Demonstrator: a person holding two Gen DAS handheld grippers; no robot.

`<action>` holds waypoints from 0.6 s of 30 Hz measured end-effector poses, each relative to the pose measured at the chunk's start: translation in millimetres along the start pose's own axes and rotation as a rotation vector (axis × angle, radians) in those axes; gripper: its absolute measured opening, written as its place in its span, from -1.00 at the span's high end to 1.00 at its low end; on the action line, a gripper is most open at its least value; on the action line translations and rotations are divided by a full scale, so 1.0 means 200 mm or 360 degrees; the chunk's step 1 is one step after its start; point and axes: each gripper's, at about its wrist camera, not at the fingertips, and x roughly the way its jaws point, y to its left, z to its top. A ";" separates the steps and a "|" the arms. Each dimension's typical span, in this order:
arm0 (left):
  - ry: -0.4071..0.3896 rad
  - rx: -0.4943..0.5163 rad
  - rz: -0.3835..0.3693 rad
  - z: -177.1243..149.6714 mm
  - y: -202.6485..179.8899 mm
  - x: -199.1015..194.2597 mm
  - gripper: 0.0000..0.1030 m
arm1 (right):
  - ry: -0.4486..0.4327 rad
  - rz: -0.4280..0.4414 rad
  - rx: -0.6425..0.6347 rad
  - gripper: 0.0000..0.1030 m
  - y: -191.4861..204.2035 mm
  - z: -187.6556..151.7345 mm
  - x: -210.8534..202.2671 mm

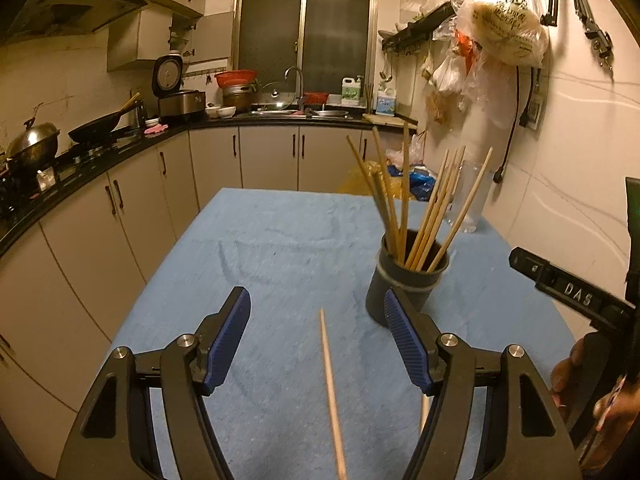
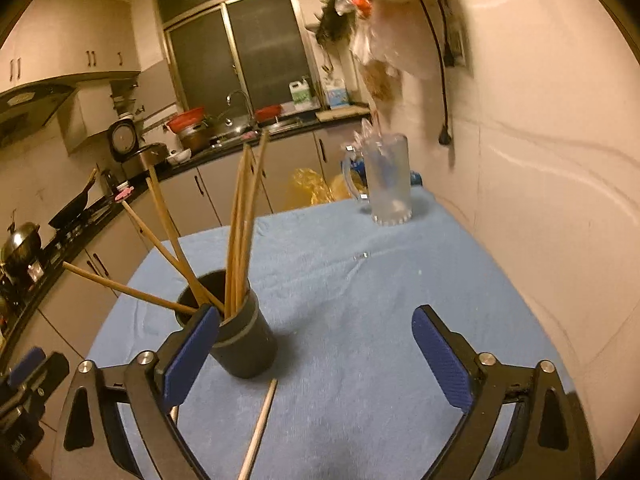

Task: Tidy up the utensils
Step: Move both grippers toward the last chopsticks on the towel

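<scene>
A dark grey cup [image 1: 404, 288] stands on the blue cloth and holds several wooden chopsticks [image 1: 432, 208]. It also shows in the right wrist view [image 2: 246, 344] with its chopsticks [image 2: 240, 232] fanned out. One loose chopstick [image 1: 332, 392] lies on the cloth between the jaws of my left gripper [image 1: 316, 328], which is open and empty just in front of the cup. A second chopstick end [image 1: 424, 412] peeks out by its right finger. My right gripper [image 2: 316, 344] is open and empty to the right of the cup; a loose chopstick [image 2: 258, 428] lies below it.
A clear glass mug [image 2: 386, 184] stands at the table's far right corner, near the wall. The blue cloth [image 1: 280, 248] covers the table. A kitchen counter [image 1: 80, 160] with wok and pots runs along the left. Plastic bags [image 1: 496, 28] hang on the right wall.
</scene>
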 end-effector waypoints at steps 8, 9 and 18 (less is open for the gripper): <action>0.0095 -0.0005 0.0040 -0.08 0.05 0.02 -0.34 | 0.0321 0.0126 0.0139 -0.68 -0.07 -0.09 0.10; 0.0109 -0.0008 0.0046 -0.09 0.06 0.03 -0.34 | 0.0355 0.0141 0.0144 -0.63 -0.08 -0.10 0.11; 0.0275 -0.0008 0.0043 -0.19 0.15 0.09 -0.34 | 0.0806 0.0307 0.0279 0.14 -0.04 -0.23 0.28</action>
